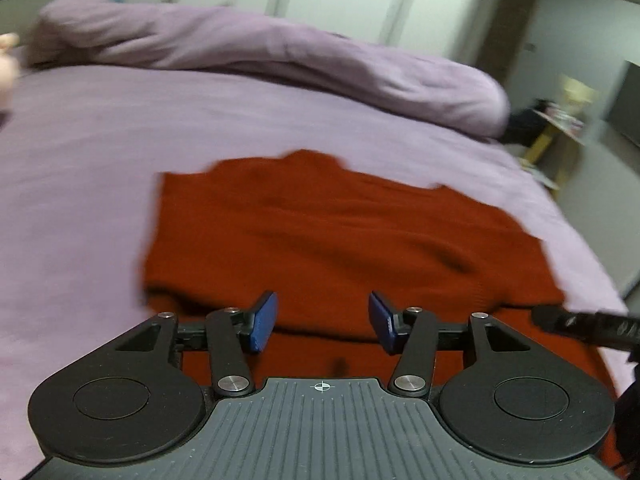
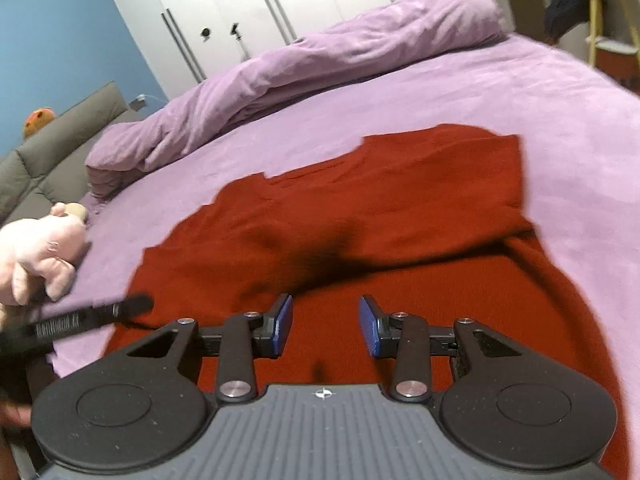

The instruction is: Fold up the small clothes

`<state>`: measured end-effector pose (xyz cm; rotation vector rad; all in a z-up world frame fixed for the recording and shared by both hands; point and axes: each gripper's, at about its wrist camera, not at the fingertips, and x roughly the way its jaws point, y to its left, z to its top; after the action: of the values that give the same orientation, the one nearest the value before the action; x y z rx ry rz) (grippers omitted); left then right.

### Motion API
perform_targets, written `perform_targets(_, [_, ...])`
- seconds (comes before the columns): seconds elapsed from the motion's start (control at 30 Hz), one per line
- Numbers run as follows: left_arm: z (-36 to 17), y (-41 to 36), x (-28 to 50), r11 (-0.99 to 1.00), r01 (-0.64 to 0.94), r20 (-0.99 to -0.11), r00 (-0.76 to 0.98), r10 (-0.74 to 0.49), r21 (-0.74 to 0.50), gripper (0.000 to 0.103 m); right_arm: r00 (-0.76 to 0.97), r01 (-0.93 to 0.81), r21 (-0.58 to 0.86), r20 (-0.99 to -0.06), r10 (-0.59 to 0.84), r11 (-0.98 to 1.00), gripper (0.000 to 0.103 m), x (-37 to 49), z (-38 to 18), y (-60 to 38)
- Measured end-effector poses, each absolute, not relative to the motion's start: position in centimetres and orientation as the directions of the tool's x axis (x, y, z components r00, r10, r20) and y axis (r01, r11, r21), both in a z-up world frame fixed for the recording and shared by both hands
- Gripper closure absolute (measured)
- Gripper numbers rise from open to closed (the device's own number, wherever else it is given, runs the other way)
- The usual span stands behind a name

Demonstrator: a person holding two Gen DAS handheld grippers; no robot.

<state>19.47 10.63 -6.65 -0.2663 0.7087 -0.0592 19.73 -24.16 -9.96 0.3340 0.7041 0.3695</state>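
Note:
A red knit garment (image 1: 340, 232) lies spread on the purple bed sheet (image 1: 80, 152), with one part folded over the body. It also shows in the right wrist view (image 2: 380, 208). My left gripper (image 1: 322, 322) is open and empty, hovering over the garment's near edge. My right gripper (image 2: 325, 326) is open and empty, also over the garment's near part. The tip of the right gripper (image 1: 580, 322) shows at the right edge of the left wrist view. The tip of the left gripper (image 2: 96, 314) shows at the left of the right wrist view.
A rolled purple duvet (image 1: 260, 52) lies along the far side of the bed (image 2: 320, 52). A pink plush toy (image 2: 40, 252) sits at the left on the sheet. A grey headboard (image 2: 52, 140), white wardrobe doors (image 2: 260, 4) and a yellow shelf (image 1: 560, 124) stand beyond.

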Motion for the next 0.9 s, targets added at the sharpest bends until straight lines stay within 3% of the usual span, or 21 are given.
perform_targets(0.1, [-7.1,13.9,17.6,0.952,-0.111,-0.666,0.737,-0.114,-0.286,0.046,0.688,-0.207,0.451,-0.563,0.457,0.868,0.065,22.2,-9.9,-22.4])
perform_targets(0.23, [-7.9,15.7,17.1,0.930,-0.110,-0.670,0.724,-0.166,-0.350,0.044,0.727,-0.120,0.462,-0.562,0.395,0.879,0.064,23.2,-10.1,-22.7])
perform_targets(0.37, [-8.7,15.6,17.9,0.927,-0.106,-0.681,0.709,-0.183,-0.359,0.043,0.732,-0.158,0.418,-0.558,0.390,0.895,0.045,23.2,-11.2,-23.5])
perform_targets(0.53, [-8.9,15.1,17.9,0.919,-0.115,-0.677,0.711,-0.189,-0.377,0.043,0.716,-0.215,0.365,-0.571,0.401,0.906,0.043,25.1,-12.0,-22.6])
perform_targets(0.57, [-8.8,15.0,18.0,0.924,-0.109,-0.675,0.715,-0.184,-0.368,0.043,0.710,-0.222,0.352,-0.580,0.398,0.909,0.047,25.6,-12.1,-22.1])
perform_targets(0.63, [-8.3,14.8,18.2,0.932,-0.101,-0.670,0.722,-0.171,-0.347,0.043,0.703,-0.244,0.350,-0.578,0.414,0.904,0.069,26.2,-12.1,-21.7])
perform_targets(0.67, [-8.0,14.6,18.2,0.938,-0.098,-0.663,0.731,-0.159,-0.333,0.043,0.706,-0.252,0.337,-0.577,0.411,0.907,0.092,26.2,-12.0,-21.6])
perform_targets(0.8, [-7.0,13.8,19.0,0.954,-0.075,-0.643,0.754,-0.136,-0.290,0.043,0.740,-0.310,0.353,-0.494,0.457,0.883,0.095,25.7,-9.3,-22.1])
perform_targets(0.9, [-6.7,12.9,20.2,0.962,-0.072,-0.646,0.754,-0.121,-0.264,0.043,0.813,-0.261,0.294,-0.446,0.373,0.920,0.095,26.6,-6.5,-23.4])
